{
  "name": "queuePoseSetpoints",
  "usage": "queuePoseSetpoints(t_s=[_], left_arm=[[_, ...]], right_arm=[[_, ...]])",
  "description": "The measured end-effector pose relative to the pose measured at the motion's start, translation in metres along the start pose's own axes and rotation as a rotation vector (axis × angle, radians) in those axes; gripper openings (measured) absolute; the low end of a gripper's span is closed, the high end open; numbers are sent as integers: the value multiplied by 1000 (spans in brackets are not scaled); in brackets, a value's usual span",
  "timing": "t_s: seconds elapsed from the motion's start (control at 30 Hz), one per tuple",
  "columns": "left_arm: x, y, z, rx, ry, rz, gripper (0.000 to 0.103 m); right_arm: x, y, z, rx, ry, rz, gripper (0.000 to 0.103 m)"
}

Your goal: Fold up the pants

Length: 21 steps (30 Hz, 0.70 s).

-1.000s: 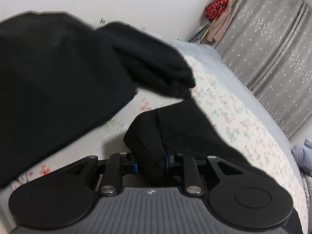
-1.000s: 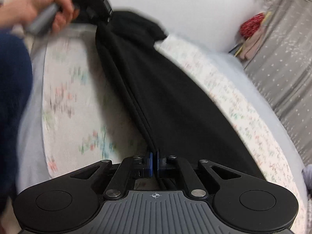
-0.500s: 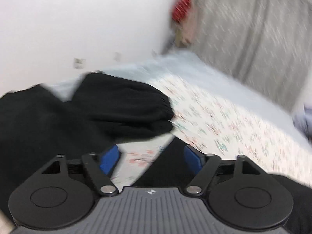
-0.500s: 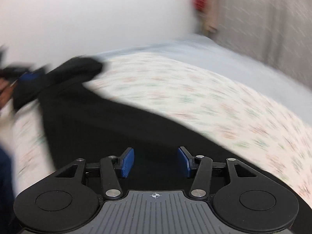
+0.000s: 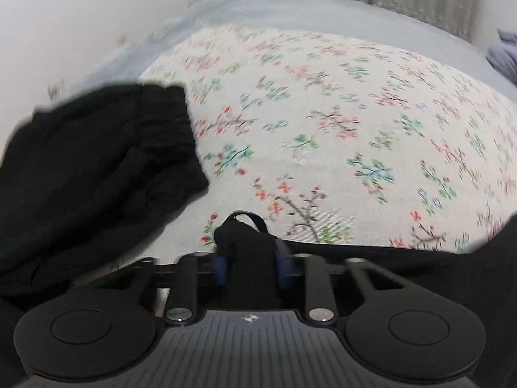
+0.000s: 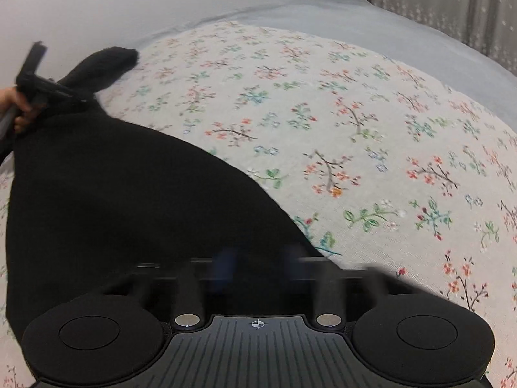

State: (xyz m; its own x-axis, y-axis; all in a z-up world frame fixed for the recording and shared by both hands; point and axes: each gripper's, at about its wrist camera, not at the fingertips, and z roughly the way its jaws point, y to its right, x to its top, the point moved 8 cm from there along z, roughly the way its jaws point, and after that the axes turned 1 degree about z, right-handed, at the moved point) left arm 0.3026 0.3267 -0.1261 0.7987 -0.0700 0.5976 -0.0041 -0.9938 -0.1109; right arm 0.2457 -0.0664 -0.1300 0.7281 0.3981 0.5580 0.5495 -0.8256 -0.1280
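Pants [image 6: 122, 194], black, lie on the floral bedspread [image 6: 355, 129] and are gripped at two points. Left gripper [image 5: 248, 266]: jaws closing, a bunched fold of the fabric clamped between the blue pads [image 5: 220, 266]. Right gripper [image 6: 258, 266]: blurred, jaws together on the fabric's near edge.

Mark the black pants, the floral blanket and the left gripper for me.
black pants [image 6: 129, 194], right wrist view, middle of the spread fabric
floral blanket [image 5: 323, 123], left wrist view, bare patterned area
left gripper [image 5: 248, 265], left wrist view, between fingertips, closing on fabric
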Motion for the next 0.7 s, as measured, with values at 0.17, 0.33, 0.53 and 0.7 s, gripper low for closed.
queuePoseSetpoints(t_s=[0.17,0.33,0.53,0.7], left_arm=[[8,-22,-42,31,221,-184,24],[-8,-40,-35,70,249,-306,25],[-12,-30,-29,122,233,-195,32],[-13,-33,-21,118,227,-223,35]], right_arm=[[8,-29,-43,-185,156,-163,0],[-19,-82,-63,-306,205,-379,0],[-64,-103,-33,-275,51,-471,0],[-6,-66,-61,-140,184,-172,27]])
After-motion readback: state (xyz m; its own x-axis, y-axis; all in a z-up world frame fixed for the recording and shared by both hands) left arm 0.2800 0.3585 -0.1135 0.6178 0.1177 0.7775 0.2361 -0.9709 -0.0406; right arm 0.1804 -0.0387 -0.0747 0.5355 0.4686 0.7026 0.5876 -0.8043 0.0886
